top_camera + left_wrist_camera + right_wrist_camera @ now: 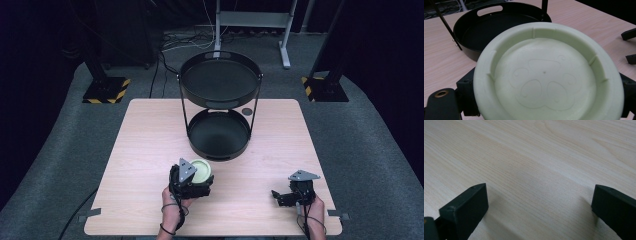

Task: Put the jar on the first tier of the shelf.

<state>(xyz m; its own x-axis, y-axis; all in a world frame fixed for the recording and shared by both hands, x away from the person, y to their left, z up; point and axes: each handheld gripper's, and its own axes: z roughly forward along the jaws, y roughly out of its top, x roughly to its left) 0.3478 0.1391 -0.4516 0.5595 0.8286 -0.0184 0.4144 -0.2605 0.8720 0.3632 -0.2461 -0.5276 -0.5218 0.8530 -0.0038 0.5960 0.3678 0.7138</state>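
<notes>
Dish [546, 75], pale green, round, shallow, embossed pattern on the face turned to the left gripper view. Held in the left gripper [192, 181], jaws spread wide round its rim and closed on it; raised near the worktop [150, 150] front edge, at about 7 o'clock from the two-tier black tray stand [220, 107].
Right gripper [285, 196]: jaws wide apart, nothing between them, low over bare wood at 4 o'clock.
Handling, as judged: likely destination is the lower tray [486, 27], just beyond the dish. Keep the dish level, clear the thin uprights, lower before easing the grip. Smooth rim may slip.
</notes>
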